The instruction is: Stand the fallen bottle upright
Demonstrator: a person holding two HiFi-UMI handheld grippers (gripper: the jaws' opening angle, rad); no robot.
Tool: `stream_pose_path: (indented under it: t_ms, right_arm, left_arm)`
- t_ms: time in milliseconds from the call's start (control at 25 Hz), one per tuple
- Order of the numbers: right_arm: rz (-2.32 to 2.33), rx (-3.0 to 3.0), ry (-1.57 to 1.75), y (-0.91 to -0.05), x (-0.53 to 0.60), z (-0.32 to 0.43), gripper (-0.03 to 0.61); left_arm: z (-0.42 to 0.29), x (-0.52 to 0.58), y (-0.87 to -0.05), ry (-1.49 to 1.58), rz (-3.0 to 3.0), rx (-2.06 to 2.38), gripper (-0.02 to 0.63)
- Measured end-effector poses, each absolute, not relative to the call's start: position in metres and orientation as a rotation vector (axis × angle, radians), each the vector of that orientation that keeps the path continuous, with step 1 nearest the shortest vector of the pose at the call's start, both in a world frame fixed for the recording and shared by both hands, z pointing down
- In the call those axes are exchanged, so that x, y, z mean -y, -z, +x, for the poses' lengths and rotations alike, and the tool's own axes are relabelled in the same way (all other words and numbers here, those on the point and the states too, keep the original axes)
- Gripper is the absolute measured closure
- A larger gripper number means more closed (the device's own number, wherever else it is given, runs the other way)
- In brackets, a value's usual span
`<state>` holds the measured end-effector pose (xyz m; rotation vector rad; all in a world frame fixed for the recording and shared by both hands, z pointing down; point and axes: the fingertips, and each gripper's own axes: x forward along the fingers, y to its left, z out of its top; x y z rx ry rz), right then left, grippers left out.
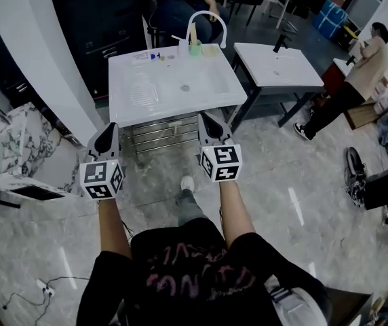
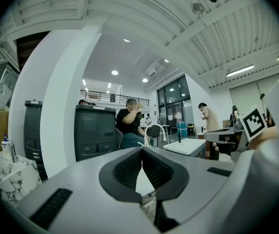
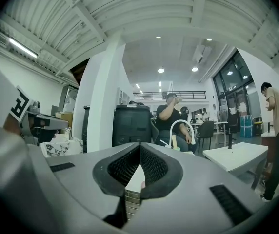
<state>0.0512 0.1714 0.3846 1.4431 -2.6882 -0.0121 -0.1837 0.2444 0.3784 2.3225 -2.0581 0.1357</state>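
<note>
Closest to the lens in each gripper view are that gripper's own jaws. The left gripper (image 2: pixel 142 151) has its ribbed black pads (image 2: pixel 129 169) pressed tip to tip with nothing between them. The right gripper (image 3: pixel 140 146) is clenched the same way, also empty.

In the head view the left gripper (image 1: pixel 110 126) and right gripper (image 1: pixel 206 117) sit side by side at mid-frame on the person's forearms. Both point toward the top of the frame, short of the near edge of a white sink counter (image 1: pixel 140 97) and apart from it. A metal rack (image 1: pixel 160 131) shows under the counter, between the two grippers.

The bottle (image 1: pixel 145 56) is small and clear and seems to lie on its side. It rests at the counter's far left corner, in the upper middle of the frame, well apart from both grippers. Right of it along the back edge stand a green cup (image 1: pixel 195 47) and a curved white faucet (image 1: pixel 208 17).

A second white table (image 1: pixel 282 70) stands to the right, and a person (image 1: pixel 365 70) stands at the far right.
</note>
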Motion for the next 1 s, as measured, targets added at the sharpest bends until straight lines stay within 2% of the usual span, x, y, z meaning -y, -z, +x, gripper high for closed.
stream_pose_path:
  t_ms: [360,1000]
  right_arm:
    - [1.433,2.691,-0.008,-0.400,-0.094,0.040,0.565]
    - [1.369,2.651,-0.046,-0.430,0.104,0.040,0.566]
  left_arm:
    - [-0.195,-0.170,-0.398,-0.178,2.291,2.044,0.597]
    - [-0.189,0.025,-0.435,-0.257,2.210,1.988,0.597]
